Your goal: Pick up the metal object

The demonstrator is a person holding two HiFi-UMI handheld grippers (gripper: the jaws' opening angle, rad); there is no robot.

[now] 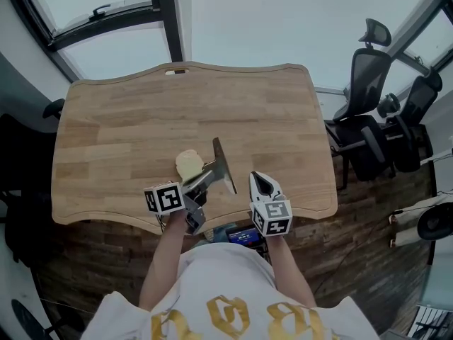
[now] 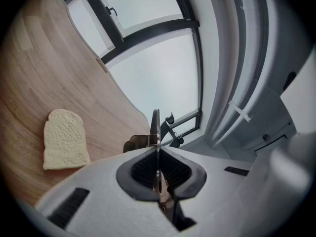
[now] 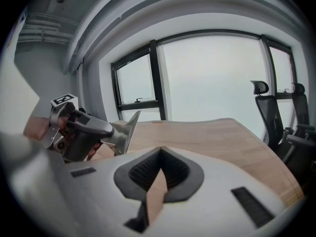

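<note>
A wooden table stands before large windows. Both forearms reach in over its near edge. The left gripper, almost level, is clamped on the metal object, a thin plate held on edge just right of a bread slice. The right gripper tilts slightly down, its jaw tips together and empty.

no legible text anywhere (the gold lettering on the shirt is cut off).

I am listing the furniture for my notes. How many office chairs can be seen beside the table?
2. Both stand right of the table: the headrest chair nearer it, the second chair beyond. More may be out of frame.
</note>
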